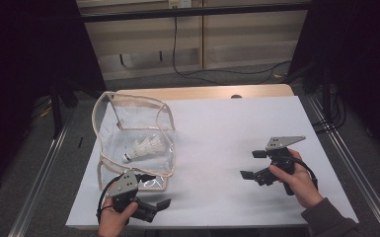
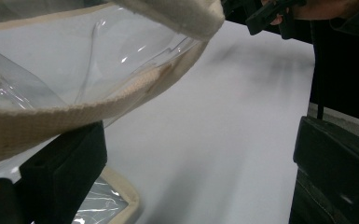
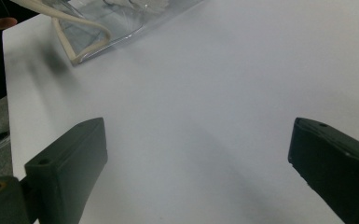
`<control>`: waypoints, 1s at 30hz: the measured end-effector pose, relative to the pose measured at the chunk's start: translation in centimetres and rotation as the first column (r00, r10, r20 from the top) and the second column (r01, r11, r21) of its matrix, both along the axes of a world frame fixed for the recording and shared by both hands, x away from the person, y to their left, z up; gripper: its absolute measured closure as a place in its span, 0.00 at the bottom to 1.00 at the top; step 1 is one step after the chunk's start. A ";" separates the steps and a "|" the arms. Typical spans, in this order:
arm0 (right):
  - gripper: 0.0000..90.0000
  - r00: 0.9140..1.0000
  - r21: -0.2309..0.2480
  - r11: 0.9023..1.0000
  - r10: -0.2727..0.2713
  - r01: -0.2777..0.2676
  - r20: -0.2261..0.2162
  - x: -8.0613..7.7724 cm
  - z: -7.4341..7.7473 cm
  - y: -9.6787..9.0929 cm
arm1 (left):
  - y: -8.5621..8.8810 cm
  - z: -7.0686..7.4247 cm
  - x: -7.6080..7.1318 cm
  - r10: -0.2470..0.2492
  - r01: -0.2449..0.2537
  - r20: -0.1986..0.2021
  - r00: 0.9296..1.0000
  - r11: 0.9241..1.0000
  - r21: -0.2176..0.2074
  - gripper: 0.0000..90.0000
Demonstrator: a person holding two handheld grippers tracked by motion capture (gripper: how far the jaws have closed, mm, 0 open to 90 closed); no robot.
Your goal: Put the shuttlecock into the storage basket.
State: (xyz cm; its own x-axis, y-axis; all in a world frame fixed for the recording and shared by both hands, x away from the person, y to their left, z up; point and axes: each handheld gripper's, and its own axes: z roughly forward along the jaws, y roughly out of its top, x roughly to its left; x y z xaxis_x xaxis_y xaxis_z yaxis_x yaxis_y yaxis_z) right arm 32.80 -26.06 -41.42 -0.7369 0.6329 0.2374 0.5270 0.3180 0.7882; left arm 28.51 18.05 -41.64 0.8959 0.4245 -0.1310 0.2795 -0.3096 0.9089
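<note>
White counter (image 1: pixel 237 148) in a dim room: two shuttlecocks (image 1: pixel 145 147) already lie inside the clear pouch (image 1: pixel 133 143); the left tool (image 1: pixel 150 210), jaws apart, meets its near rim, and the right tool (image 1: pixel 250 164) hovers open well apart.

Clear bag (image 1: pixel 133 136) with cream trim, white shuttlecocks (image 1: pixel 145 147), white table (image 1: pixel 227 138), black fingers (image 3: pixel 67 158).

One clear plastic bag (image 1: pixel 133 138) with cream trim sits on the counter (image 1: pixel 217 133), and inside it I count two white shuttlecocks (image 1: pixel 145 147), lying side by side. Two hand-held grippers are in use, the left hand-held gripper (image 1: pixel 154 196) and the right hand-held gripper (image 1: pixel 252 164).
</note>
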 end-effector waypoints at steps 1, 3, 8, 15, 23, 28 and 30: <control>0.04 1.000 0.009 1.000 -0.005 0.005 0.001 -0.1 0.0 -0.2 | 0.0 0.0 0.0 0.001 -0.001 -0.001 1.000 1.000 -0.002 0.03; 0.04 1.000 0.017 1.000 -0.007 0.007 0.002 -0.2 -0.1 -0.4 | 0.0 0.0 0.0 0.001 -0.001 -0.002 1.000 1.000 -0.001 0.03; 0.04 1.000 0.023 1.000 -0.006 0.006 -0.002 -0.5 -0.6 -0.9 | 0.0 0.0 0.0 0.002 -0.002 -0.003 1.000 1.000 -0.003 0.03; 0.04 1.000 0.037 0.999 -0.017 0.017 0.001 -0.8 -1.0 -1.7 | 0.0 0.0 0.0 0.002 -0.002 -0.002 1.000 1.000 0.000 0.03; 0.04 1.000 0.030 0.999 -0.028 0.028 0.005 -1.3 -1.3 -2.5 | 0.0 0.0 0.0 0.002 -0.002 -0.002 1.000 1.000 -0.001 0.03; 0.04 0.999 0.031 0.999 -0.029 0.029 0.016 -1.6 -1.4 -2.8 | 0.0 0.0 0.0 0.003 -0.003 -0.002 1.000 1.000 0.000 0.03; 0.04 0.999 0.034 0.999 -0.028 0.027 0.022 -1.9 -1.5 -2.9 | 0.0 0.0 0.0 0.002 -0.002 -0.002 1.000 1.000 0.000 0.03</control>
